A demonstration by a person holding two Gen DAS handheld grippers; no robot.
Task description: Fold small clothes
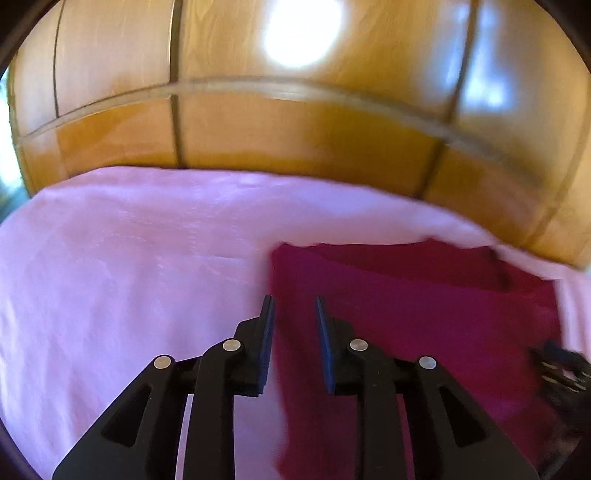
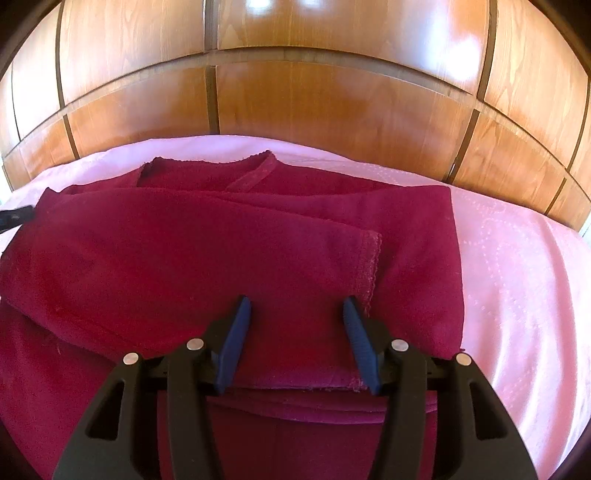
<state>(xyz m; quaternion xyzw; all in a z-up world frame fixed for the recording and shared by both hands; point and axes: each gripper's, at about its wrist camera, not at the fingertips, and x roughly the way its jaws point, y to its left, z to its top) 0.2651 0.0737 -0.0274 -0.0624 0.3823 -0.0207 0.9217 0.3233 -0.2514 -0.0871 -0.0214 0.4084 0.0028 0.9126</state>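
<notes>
A pink sheet [image 2: 517, 295] covers the bed, faint dotted stitching showing toward three o'clock. Behind it, from nine round to three o'clock, stands a glossy wooden wardrobe [image 2: 332, 103] — panels split by dark grooves. A bright glare [image 1: 303, 33] sits at twelve o'clock in the left view — more reflections gleam at one o'clock.

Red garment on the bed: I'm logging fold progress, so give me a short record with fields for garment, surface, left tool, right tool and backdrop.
garment: dark red garment, partly folded, a sleeve laid across the body
surface: pink bedsheet
left tool: jaws apart, empty, at the garment's left edge
right tool: jaws apart, over the sleeve near its hemmed cuff, nothing gripped
backdrop: glossy wooden panels
</notes>
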